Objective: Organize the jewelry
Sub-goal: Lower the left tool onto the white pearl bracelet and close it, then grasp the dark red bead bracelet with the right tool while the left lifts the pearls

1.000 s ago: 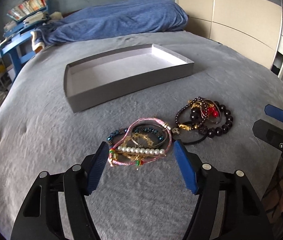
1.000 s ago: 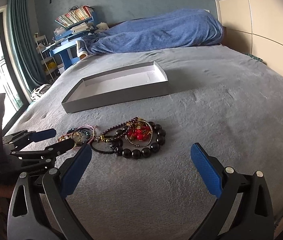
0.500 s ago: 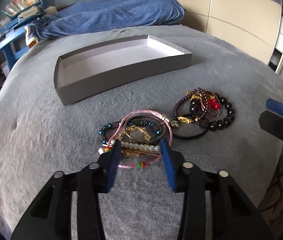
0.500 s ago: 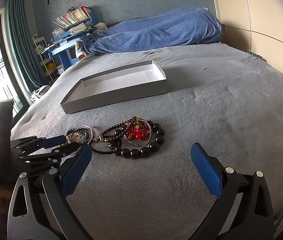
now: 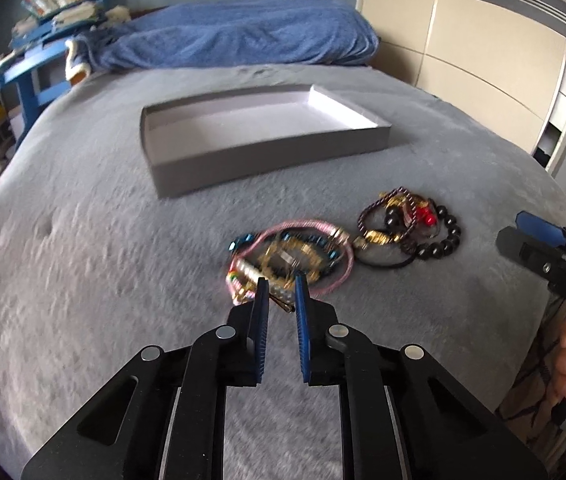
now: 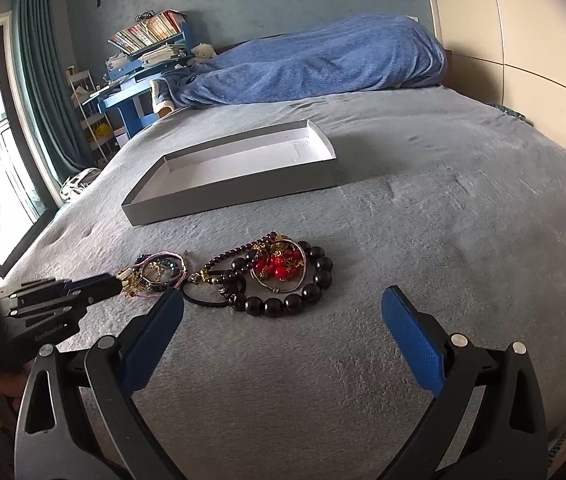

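Two heaps of jewelry lie on a grey bed (image 6: 463, 220), near of a shallow grey tray (image 6: 239, 188) that sits farther back. At the left, the left gripper (image 5: 281, 289) has its blue pads (image 5: 260, 304) drawn close together, a narrow gap between them, at the near edge of the left heap (image 5: 295, 256): a pink cord loop, blue beads, gold chain and a row of pearls. Something thin and pearl-like sits between the tips, but blur hides whether the jaws truly grip it. Just right of that heap, touching it, lies the right heap (image 6: 279, 276): large black beads, a dark purple strand, red beads, a silver bangle and a black band. The right gripper (image 6: 283, 312) is spread wide, near of this heap and apart from it, its pads over bare bedcover. A blue blanket (image 6: 315, 68) is bunched at the far end of the bed, with a blue shelf (image 6: 139, 68) of books at far left.
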A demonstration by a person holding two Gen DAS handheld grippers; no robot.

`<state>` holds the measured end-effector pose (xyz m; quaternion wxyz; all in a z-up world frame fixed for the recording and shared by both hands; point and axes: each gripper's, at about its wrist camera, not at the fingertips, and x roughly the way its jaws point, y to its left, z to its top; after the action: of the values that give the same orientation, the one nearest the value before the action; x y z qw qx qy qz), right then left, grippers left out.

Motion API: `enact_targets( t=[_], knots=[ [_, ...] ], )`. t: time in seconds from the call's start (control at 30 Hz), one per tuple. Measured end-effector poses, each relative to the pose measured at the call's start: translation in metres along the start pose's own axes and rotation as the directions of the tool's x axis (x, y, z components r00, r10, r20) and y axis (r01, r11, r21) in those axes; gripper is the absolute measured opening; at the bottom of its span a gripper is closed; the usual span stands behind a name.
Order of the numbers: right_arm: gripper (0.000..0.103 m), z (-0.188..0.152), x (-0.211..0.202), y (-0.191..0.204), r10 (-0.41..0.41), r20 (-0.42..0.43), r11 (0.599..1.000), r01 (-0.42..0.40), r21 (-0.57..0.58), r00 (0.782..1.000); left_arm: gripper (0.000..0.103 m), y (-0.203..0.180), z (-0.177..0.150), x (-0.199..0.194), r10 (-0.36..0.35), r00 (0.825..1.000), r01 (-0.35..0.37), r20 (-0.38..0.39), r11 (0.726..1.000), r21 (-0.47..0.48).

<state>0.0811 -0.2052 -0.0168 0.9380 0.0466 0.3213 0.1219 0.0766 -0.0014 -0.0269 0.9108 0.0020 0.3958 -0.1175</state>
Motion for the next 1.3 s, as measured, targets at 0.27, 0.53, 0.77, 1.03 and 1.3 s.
enact_targets(
  t=[0.27, 0.53, 0.77, 1.03, 1.3],
  knots=[
    [0.098, 0.000, 0.002, 0.005, 0.004, -0.005, 1.000, -0.004, -0.008, 1.000, 0.014, 0.010, -0.009, 0.010, 0.013, 0.998, -0.015, -0.056, 1.000, -0.022],
    [0.098, 0.005, 0.008, 0.000, 0.014, -0.008, 1.000, -0.014, 0.007, 1.000, 0.010, 0.008, -0.005, 0.000, -0.007, 1.000, 0.006, -0.023, 1.000, -0.020],
    [0.085, 0.022, 0.026, 0.000, 0.073, -0.029, 0.997, -0.073, 0.005, 0.997, 0.010, 0.012, -0.002, -0.023, -0.049, 0.998, 0.050, 0.050, 0.998, -0.028],
    [0.052, 0.024, 0.064, 0.004, 0.183, -0.165, 0.981, -0.171, 0.089, 0.969, 0.010, 0.015, -0.016, -0.032, -0.070, 0.997, 0.071, 0.024, 0.997, -0.029],
    [0.035, 0.025, 0.085, 0.012, 0.191, -0.210, 0.980, -0.172, 0.103, 0.959, 0.014, 0.028, -0.025, -0.011, -0.041, 0.997, 0.038, -0.067, 0.998, -0.052]
  ],
)
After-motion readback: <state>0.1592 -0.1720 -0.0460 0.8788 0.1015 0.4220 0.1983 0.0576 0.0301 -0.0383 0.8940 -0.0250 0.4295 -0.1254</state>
